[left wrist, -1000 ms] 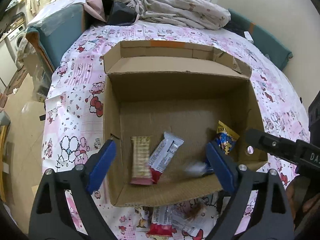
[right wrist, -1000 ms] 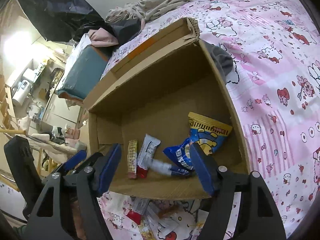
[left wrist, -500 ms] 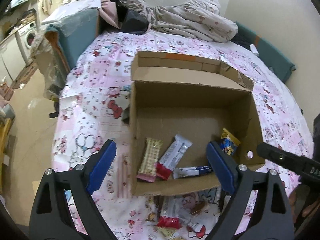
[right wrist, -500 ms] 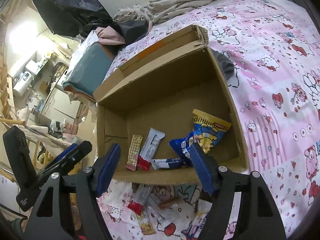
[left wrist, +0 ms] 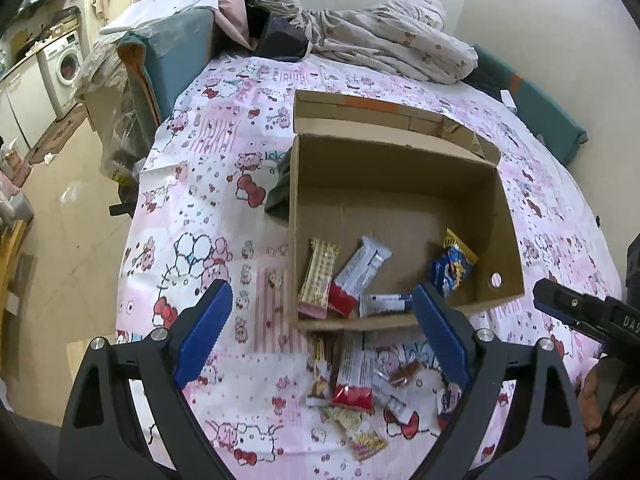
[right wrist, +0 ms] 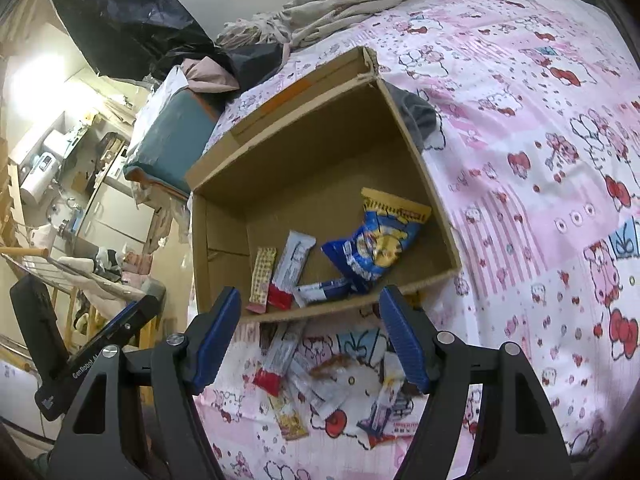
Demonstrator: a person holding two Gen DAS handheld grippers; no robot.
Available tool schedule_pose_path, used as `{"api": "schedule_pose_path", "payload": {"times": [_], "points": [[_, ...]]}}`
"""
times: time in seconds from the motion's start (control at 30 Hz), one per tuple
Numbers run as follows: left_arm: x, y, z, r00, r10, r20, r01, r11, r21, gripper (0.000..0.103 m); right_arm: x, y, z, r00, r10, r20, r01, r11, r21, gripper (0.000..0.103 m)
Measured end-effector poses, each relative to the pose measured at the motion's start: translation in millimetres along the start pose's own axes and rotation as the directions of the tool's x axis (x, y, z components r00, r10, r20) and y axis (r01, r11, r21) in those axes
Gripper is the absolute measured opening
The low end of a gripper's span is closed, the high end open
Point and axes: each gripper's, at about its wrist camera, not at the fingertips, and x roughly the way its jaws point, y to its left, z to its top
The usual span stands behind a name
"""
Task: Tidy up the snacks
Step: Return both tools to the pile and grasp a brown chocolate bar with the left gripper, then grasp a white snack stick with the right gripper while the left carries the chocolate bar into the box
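An open cardboard box (left wrist: 396,176) (right wrist: 316,148) lies on a pink cartoon-print bedsheet. Inside it are a beige wafer bar (left wrist: 319,276) (right wrist: 263,274), a white-and-red bar (left wrist: 358,274) (right wrist: 290,268), a small blue-and-white bar (left wrist: 386,303) (right wrist: 324,290) and a blue-and-yellow chip bag (left wrist: 452,266) (right wrist: 380,236). Several loose snack packs (left wrist: 356,384) (right wrist: 320,380) lie on the sheet just in front of the box. My left gripper (left wrist: 322,328) hangs open above them, with nothing between its blue pads. My right gripper (right wrist: 310,336) is also open and empty over the same pile.
A crumpled blanket (left wrist: 380,40) and dark clothes lie at the bed's far end. A teal cushion (left wrist: 176,56) sits at the far left corner. The bed's left edge drops to a tiled floor (left wrist: 64,208). A dark cloth (right wrist: 416,114) lies beside the box.
Both grippers have drawn back from over the box toward its near side and risen a little. The loose snacks before the box have come into view. The small blue-and-white bar now lies still inside.
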Motion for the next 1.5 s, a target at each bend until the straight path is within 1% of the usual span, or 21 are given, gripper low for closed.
{"api": "schedule_pose_path", "payload": {"times": [0.03, 0.1, 0.2, 0.33, 0.43, 0.53, 0.67, 0.7, 0.77, 0.83, 0.87, 0.9, 0.93, 1.0, 1.1, 1.17, 1.27, 1.3, 1.33, 1.37, 1.5], "points": [[-0.4, 0.5, -2.0, 1.0, -0.006, -0.012, 0.006, 1.0, -0.001, 0.097, -0.1, -1.2, -3.5, 1.0, -0.005, -0.007, 0.005, 1.0, 0.0, 0.074], [-1.8, 2.0, -7.1, 0.999, -0.027, -0.026, 0.027, 1.0, -0.012, 0.1, -1.0, -5.2, -10.2, 1.0, -0.011, -0.022, 0.011, 1.0, 0.01, 0.074], [-1.2, 3.8, -14.0, 0.998, -0.021, -0.057, 0.02, 1.0, -0.024, 0.1, -1.6, -9.1, -17.5, 0.999, -0.021, -0.045, 0.022, 0.999, 0.028, 0.074], [4.8, 9.2, -27.6, 0.994, 0.024, -0.107, -0.03, 0.998, -0.053, 0.1, 2.0, -16.4, -30.1, 0.996, -0.03, -0.088, 0.037, 0.996, 0.079, 0.074], [13.3, 17.0, -35.6, 0.985, 0.072, -0.156, -0.085, 0.993, -0.078, 0.1, 5.0, -21.9, -36.5, 0.988, -0.113, -0.108, 0.123, 0.989, 0.085, 0.074], [23.6, 30.1, -42.0, 0.975, 0.063, -0.211, -0.093, 0.986, -0.136, 0.1, 10.2, -35.5, -41.7, 0.983, -0.108, -0.151, 0.132, 0.978, 0.158, 0.074], [37.5, 46.5, -53.7, 0.96, 0.07, -0.271, -0.13, 0.969, -0.211, 0.099, 17.6, -46.2, -43.7, 0.974, -0.127, -0.187, 0.164, 0.965, 0.203, 0.074], [41.3, 48.5, -57.0, 0.956, 0.061, -0.285, -0.129, 0.966, -0.224, 0.096, 18.1, -47.7, -43.2, 0.975, -0.121, -0.187, 0.161, 0.963, 0.215, 0.074], [52.5, 47.9, -64.5, 0.945, 0.026, -0.326, -0.108, 0.966, -0.236, 0.085, 19.3, -47.9, -42.0, 0.975, -0.116, -0.188, 0.158, 0.962, 0.223, 0.074], [66.4, 42.9, -71.5, 0.928, -0.002, -0.372, -0.09, 0.969, -0.23, 0.071, 20.4, -46.8, -41.2, 0.975, -0.123, -0.187, 0.164, 0.961, 0.221, 0.074], [72.6, 40.6, -73.9, 0.923, -0.012, -0.384, -0.086, 0.968, -0.236, 0.069, 21.0, -46.6, -41.3, 0.974, -0.122, -0.188, 0.163, 0.961, 0.222, 0.074], [77.9, 38.3, -75.0, 0.922, -0.02, -0.388, -0.082, 0.967, -0.243, 0.066, 21.6, -46.1, -41.1, 0.975, -0.12, -0.19, 0.161, 0.961, 0.223, 0.074], [81.4, 36.4, -74.1, 0.922, -0.017, -0.387, -0.082, 0.968, -0.238, 0.06, 22.0, -45.6, -41.2, 0.975, -0.118, -0.19, 0.161, 0.961, 0.224, 0.074], [90.8, 29.9, -71.5, 0.92, -0.006, -0.391, -0.081, 0.975, -0.207, 0.053, 23.4, -43.9, -40.7, 0.974, -0.12, -0.191, 0.162, 0.962, 0.221, 0.074], [105.8, 21.7, -67.0, 0.916, -0.001, -0.401, -0.074, 0.983, -0.17, 0.053, 25.1, -43.2, -41.2, 0.973, -0.123, -0.194, 0.165, 0.963, 0.214, 0.074], [117.0, 10.0, -68.2, 0.903, -0.015, -0.43, -0.04, 0.992, -0.118, 0.053, 26.9, -43.5, -41.6, 0.972, -0.129, -0.197, 0.171, 0.963, 0.21, 0.074], [124.6, 0.9, -70.8, 0.905, 0.024, -0.425, -0.051, 0.997, -0.052, 0.051, 25.3, -47.2, -41.1, 0.973, -0.13, -0.191, 0.171, 0.96, 0.221, 0.074], [127.5, 0.7, -72.1, 0.898, 0.018, -0.44, -0.045, 0.998, -0.051, 0.035, 24.2, -48.6, -40.6, 0.974, -0.131, -0.187, 0.172, 0.959, 0.226, 0.074], [131.4, 0.6, -74.3, 0.887, 0.006, -0.462, -0.036, 0.998, -0.057, 0.015, 23.6, -49.7, -40.2, 0.974, -0.132, -0.185, 0.173, 0.958, 0.229, 0.074], [133.3, 2.2, -77.0, 0.878, -0.004, -0.479, -0.032, 0.997, -0.067, 0.013, 22.8, -51.5, -40.0, 0.974, -0.132, -0.183, 0.174, 0.956, 0.235, 0.074], [122.2, 5.4, -80.7, 0.879, 0.002, -0.476, -0.04, 0.997, -0.07, 0.011, 22.6, -58.6, -39.8, 0.975, -0.119, -0.186, 0.167, 0.949, 0.267, 0.074]]}}
